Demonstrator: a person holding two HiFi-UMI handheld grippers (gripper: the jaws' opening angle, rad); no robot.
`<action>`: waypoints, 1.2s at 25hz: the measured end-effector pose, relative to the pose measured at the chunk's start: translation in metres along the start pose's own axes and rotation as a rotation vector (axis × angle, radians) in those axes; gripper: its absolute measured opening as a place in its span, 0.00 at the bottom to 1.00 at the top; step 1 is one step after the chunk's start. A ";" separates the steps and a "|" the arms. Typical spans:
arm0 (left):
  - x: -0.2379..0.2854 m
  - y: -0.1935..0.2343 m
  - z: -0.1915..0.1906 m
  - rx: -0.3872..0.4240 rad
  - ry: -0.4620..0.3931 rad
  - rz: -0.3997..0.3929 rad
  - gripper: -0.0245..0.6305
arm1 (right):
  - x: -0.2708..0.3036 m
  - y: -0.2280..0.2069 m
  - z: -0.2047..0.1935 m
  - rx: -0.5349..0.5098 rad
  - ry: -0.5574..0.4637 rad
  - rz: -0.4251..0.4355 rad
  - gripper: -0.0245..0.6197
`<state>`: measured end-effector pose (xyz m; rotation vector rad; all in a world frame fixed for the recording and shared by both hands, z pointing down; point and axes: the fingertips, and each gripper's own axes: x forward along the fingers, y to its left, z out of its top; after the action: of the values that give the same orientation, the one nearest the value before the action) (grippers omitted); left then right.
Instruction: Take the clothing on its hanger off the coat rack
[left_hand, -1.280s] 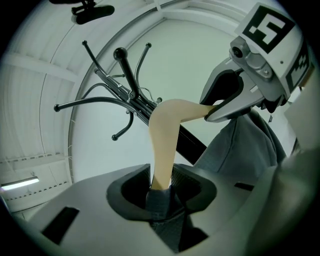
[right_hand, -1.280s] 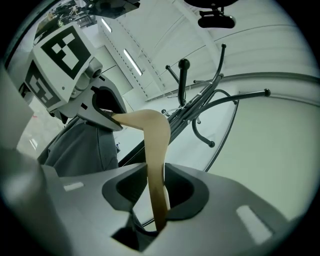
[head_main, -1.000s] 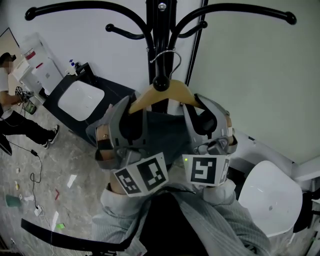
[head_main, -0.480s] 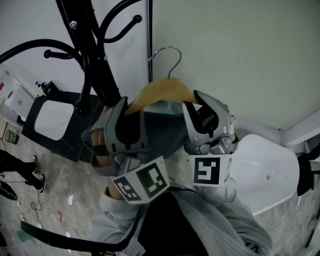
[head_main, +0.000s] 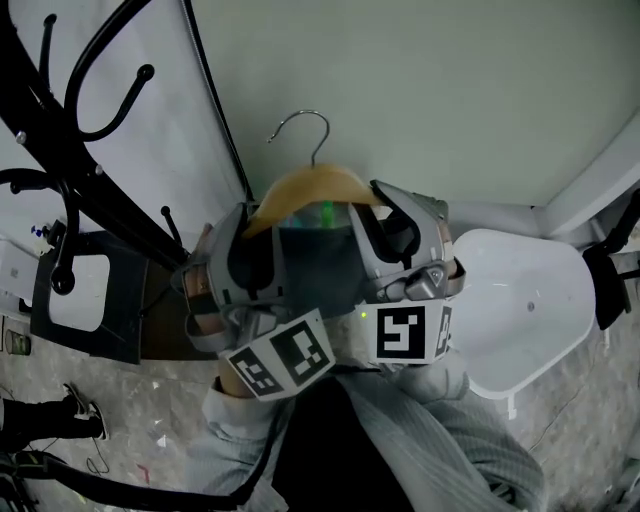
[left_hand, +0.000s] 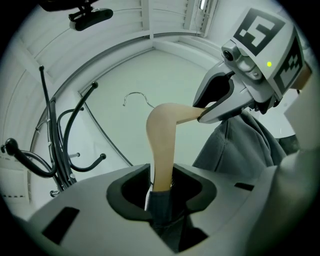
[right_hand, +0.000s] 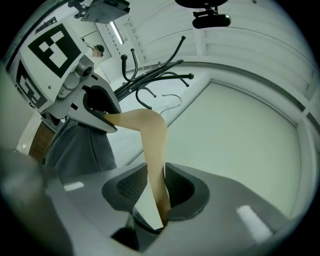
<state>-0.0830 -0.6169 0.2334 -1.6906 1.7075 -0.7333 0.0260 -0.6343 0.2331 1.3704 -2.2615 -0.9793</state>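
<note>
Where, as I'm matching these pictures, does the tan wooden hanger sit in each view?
Head view: tan wooden hanger, upper centre.
Left gripper view: hanger, centre, running upward.
Right gripper view: hanger, centre, running upward.
Shared landmark: black metal coat rack, left in head and left gripper views, upper centre in right gripper view.

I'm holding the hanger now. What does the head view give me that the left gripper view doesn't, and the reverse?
Head view only: the white seat at right and the floor. Left gripper view only: the left tongs shut on one arm of the wooden hanger, grey garment pinched in too. Both: the wire hook clear of the coat rack, right tongs clamping the other arm.
</note>
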 end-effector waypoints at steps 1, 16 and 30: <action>0.003 -0.005 0.004 0.003 -0.007 -0.006 0.23 | -0.001 -0.004 -0.005 0.002 0.011 -0.007 0.20; 0.023 -0.028 0.012 -0.003 -0.026 -0.036 0.23 | 0.000 -0.013 -0.034 0.006 0.062 -0.017 0.20; 0.015 -0.016 0.003 0.005 -0.004 -0.019 0.23 | 0.003 0.000 -0.024 0.012 0.054 0.010 0.20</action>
<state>-0.0701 -0.6322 0.2429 -1.7065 1.6878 -0.7424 0.0388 -0.6469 0.2499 1.3729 -2.2363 -0.9156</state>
